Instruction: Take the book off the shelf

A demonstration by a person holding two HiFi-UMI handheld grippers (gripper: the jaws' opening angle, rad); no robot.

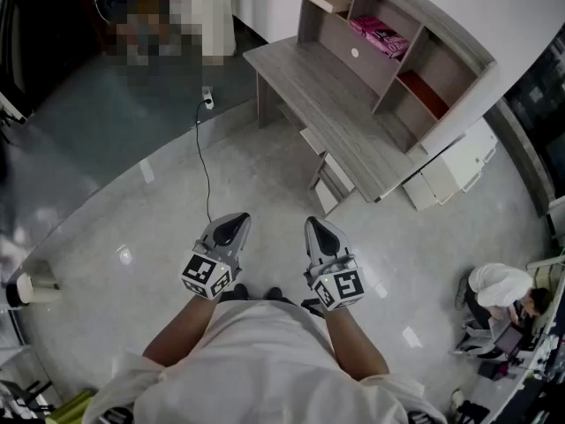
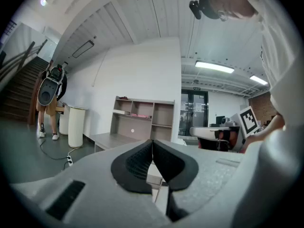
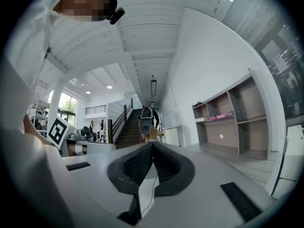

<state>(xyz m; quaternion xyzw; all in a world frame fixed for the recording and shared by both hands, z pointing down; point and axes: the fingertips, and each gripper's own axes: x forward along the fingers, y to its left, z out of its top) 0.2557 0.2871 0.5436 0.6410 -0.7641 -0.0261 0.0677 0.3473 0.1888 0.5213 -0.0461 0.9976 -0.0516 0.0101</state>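
A pink book [image 1: 380, 35] lies flat in a middle compartment of the grey shelf unit [image 1: 459, 53] on top of the desk [image 1: 328, 104], far ahead at the upper right. The same book [image 2: 141, 115] shows small in the left gripper view, and as a pink strip [image 3: 223, 114] in the right gripper view. My left gripper [image 1: 240, 223] and right gripper [image 1: 312, 225] are held side by side close to my body, over the floor and well short of the desk. Both are shut with nothing between the jaws.
A black cable [image 1: 201, 153] runs across the floor to a socket strip [image 1: 208, 100] left of the desk. White cabinets [image 1: 450, 173] stand right of the desk. A person [image 1: 503, 291] crouches at the lower right; another stands by a white cylinder [image 2: 76, 126] at the back left.
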